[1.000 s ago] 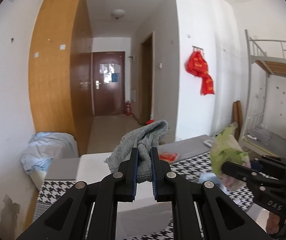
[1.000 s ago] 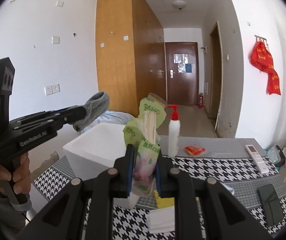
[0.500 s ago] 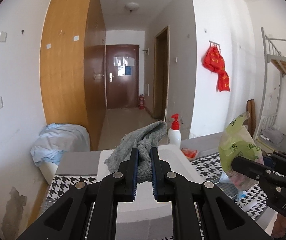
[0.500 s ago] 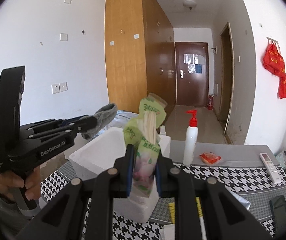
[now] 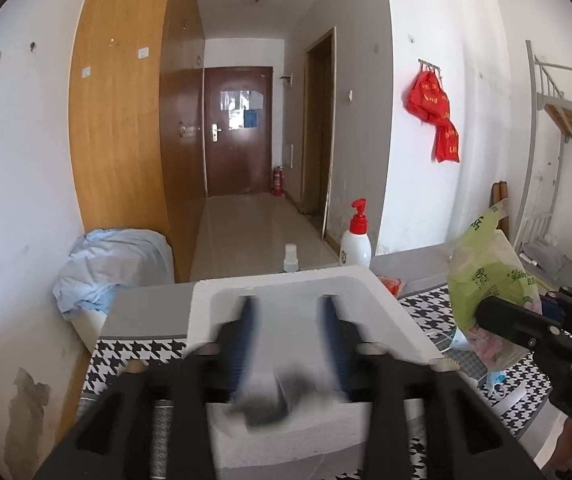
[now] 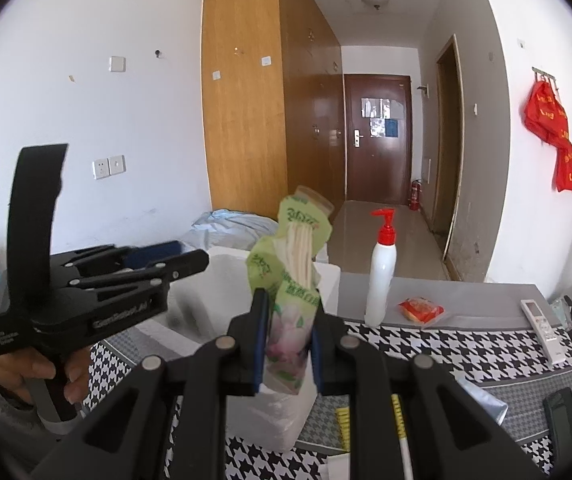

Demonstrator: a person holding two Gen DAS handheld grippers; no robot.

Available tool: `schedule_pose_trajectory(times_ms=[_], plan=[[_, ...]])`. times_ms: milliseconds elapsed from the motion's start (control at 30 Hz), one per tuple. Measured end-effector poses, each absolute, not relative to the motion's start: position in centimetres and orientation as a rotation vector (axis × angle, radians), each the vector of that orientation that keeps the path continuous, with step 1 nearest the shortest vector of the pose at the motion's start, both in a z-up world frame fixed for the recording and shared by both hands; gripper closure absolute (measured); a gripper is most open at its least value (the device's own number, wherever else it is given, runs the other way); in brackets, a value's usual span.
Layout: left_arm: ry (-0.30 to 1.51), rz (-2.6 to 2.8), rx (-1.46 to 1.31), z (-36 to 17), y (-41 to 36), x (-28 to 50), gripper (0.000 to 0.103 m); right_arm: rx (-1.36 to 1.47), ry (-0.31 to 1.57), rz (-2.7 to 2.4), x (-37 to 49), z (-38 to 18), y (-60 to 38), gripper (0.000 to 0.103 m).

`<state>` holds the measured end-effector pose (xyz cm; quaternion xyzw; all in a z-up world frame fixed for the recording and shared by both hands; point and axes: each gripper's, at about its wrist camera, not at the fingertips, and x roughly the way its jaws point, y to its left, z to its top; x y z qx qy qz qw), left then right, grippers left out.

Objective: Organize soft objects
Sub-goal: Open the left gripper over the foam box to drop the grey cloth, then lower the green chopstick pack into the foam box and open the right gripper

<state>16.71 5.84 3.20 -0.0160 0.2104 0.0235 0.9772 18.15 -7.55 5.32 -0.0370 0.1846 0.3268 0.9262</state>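
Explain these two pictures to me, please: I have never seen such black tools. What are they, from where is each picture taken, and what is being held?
There is no robot here. A person holds a handheld two-finger gripper in each hand, and a fisheye camera on each one looks forward along its fingers.

The left wrist view shows the left gripper open above a white foam box; a blurred grey cloth lies in the box, below the fingers.

The right wrist view shows the right gripper shut on a green tissue pack.

The box stands on a table with a houndstooth cloth. On it are also a white pump bottle, a red packet, a remote control and a dark phone.
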Motion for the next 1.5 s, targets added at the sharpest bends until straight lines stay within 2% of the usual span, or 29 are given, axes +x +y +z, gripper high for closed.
schedule_pose_trajectory(times_ms=[33, 67, 100, 167, 200, 1200, 1267, 1333, 1367, 1433, 1500], plan=[[0.416, 0.053, -0.036, 3.3, 6.0, 16.5, 0.029, -0.079, 0.380, 0.668, 18.2, 5.3, -7.4, 0.081], [0.398, 0.066, -0.042, 3.4, 6.2, 16.1, 0.022, -0.080, 0.381, 0.668, 18.3, 5.3, -7.3, 0.081], [0.382, 0.076, -0.047, 3.6, 6.4, 15.8, 0.020, -0.080, 0.382, 0.669, 18.4, 5.4, -7.1, 0.081], [0.359, 0.096, -0.048, 3.9, 6.9, 15.2, 0.003, -0.081, 0.383, 0.671, 18.5, 5.5, -6.9, 0.081], [0.344, 0.111, -0.045, 4.0, 7.1, 14.9, 0.001, -0.082, 0.383, 0.675, 18.5, 5.5, -6.7, 0.081], [0.304, 0.278, -0.084, 3.8, 12.2, 9.9, 0.001, -0.132, 0.442, 0.761, 20.4, 5.3, -0.9, 0.080], [0.307, 0.283, -0.089, 3.7, 12.4, 9.7, 0.001, -0.140, 0.448, 0.760, 20.6, 5.0, -0.7, 0.075], [0.311, 0.285, -0.085, 3.5, 12.4, 9.6, 0.001, -0.140, 0.451, 0.768, 20.8, 4.8, -0.5, 0.056], [0.313, 0.289, -0.081, 3.5, 12.3, 9.6, 0.001, -0.137, 0.452, 0.776, 20.8, 4.8, -0.4, 0.051], [0.311, 0.293, -0.078, 3.5, 12.3, 9.4, 0.001, -0.126, 0.449, 0.779, 20.9, 4.7, -0.4, 0.033], [0.310, 0.292, -0.079, 3.5, 12.3, 9.3, 0.001, -0.122, 0.444, 0.781, 20.8, 4.8, -0.6, 0.029]])
